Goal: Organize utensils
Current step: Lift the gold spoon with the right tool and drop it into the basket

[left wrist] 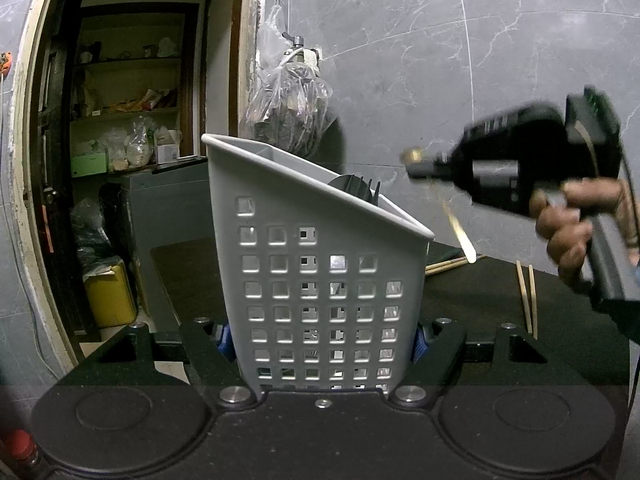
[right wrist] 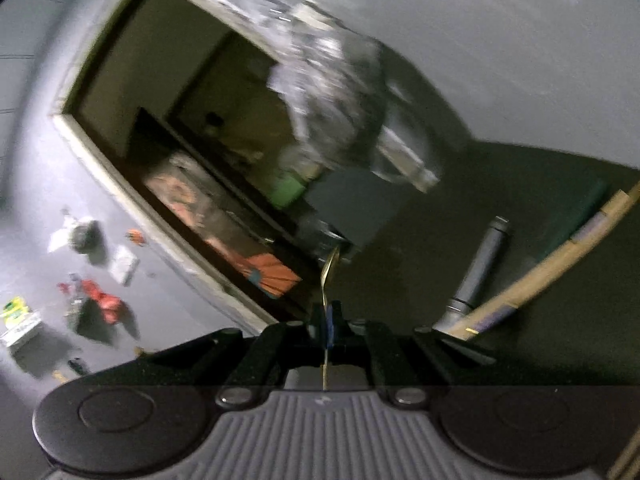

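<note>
Chopsticks [left wrist: 527, 296]: two lying beside one grey caddy [left wrist: 320, 272].

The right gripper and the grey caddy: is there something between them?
Nothing: in the left wrist view only bare wall shows between the right gripper, shut on a gold utensil, and the caddy.

left tool [left wrist: 322, 344]: clamped | right tool [right wrist: 328, 320]: clamped, tilted
</note>
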{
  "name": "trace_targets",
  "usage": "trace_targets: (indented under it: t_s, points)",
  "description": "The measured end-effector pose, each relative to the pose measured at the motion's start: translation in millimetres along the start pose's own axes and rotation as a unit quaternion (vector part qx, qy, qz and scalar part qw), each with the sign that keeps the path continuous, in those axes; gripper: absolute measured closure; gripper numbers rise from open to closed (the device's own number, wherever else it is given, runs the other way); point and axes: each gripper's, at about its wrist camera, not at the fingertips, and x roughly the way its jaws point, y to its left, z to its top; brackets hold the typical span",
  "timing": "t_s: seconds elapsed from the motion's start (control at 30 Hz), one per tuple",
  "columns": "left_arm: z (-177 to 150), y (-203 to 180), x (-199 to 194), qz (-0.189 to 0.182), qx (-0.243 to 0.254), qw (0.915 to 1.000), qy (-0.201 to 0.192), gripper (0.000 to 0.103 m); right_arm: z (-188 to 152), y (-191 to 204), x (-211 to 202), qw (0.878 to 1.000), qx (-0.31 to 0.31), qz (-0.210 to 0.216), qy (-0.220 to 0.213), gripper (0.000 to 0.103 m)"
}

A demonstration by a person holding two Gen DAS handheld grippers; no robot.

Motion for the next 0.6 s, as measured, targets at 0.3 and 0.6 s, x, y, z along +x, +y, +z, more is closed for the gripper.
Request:
trace_targets:
  t_s: [0.3,0.6]
  points:
    - [0,0,0,-0.001,0.001,1.0000,0.000,0.027,9,63,-5,0.993,-0.053,0.099,-0.034,0.102]
    - [1,0,0,0.000,0.001,1.0000,0.000,0.027,-5,106,10,0.978,-0.115,0.167,-0.047,0.101]
